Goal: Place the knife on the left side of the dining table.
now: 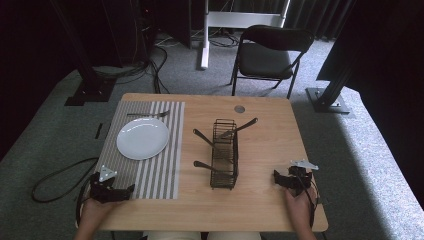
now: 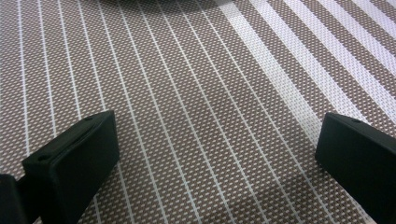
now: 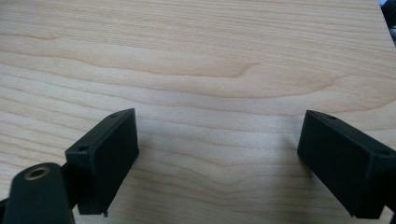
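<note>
High view is showing the left gripper (image 1: 131, 189) sitting spread over the striped placemat (image 1: 165, 150) near the tabletop's (image 1: 260, 210) front left corner. The right gripper (image 1: 275, 175), jaws wide apart, is hovering near the front right corner. A wire basket (image 1: 224, 155) holding cutlery is standing mid-table between them, bare wood lying along the front edge.
</note>
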A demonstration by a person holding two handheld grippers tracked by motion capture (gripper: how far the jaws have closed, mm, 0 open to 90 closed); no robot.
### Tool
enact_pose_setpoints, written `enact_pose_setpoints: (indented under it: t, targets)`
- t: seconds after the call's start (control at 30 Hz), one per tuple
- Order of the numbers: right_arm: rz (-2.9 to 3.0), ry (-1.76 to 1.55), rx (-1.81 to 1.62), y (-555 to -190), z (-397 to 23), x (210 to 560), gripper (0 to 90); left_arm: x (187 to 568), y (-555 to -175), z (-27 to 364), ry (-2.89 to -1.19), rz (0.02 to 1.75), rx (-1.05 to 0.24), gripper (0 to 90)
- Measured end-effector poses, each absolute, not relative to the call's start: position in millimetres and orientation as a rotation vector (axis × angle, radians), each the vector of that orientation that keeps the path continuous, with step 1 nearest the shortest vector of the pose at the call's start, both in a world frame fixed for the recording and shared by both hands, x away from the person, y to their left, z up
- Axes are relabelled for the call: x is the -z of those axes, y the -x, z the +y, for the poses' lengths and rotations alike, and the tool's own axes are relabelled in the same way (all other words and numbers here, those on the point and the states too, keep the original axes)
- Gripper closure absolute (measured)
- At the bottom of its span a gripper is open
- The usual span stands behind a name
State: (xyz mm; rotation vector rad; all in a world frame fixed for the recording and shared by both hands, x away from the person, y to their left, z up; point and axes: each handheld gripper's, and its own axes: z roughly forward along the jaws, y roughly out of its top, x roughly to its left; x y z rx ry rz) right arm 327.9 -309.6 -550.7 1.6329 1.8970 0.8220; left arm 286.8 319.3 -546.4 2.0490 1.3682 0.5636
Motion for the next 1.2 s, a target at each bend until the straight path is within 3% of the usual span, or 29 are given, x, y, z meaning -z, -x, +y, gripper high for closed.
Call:
enact_pose_setpoints:
  t: [0.93, 1.2]
  targets:
    - [1.891, -1.640, -0.821, -327.6, -309.1, 550.7, 11.6, 543.9, -286.2, 318.7, -2.077, 1.355, -0.548, 2.4]
    - [1.889, -1.641, -0.819, -327.5, -309.0, 550.7, 11.6, 537.2, -280.8, 301.9, -2.107, 1.314, -0.531, 2.3]
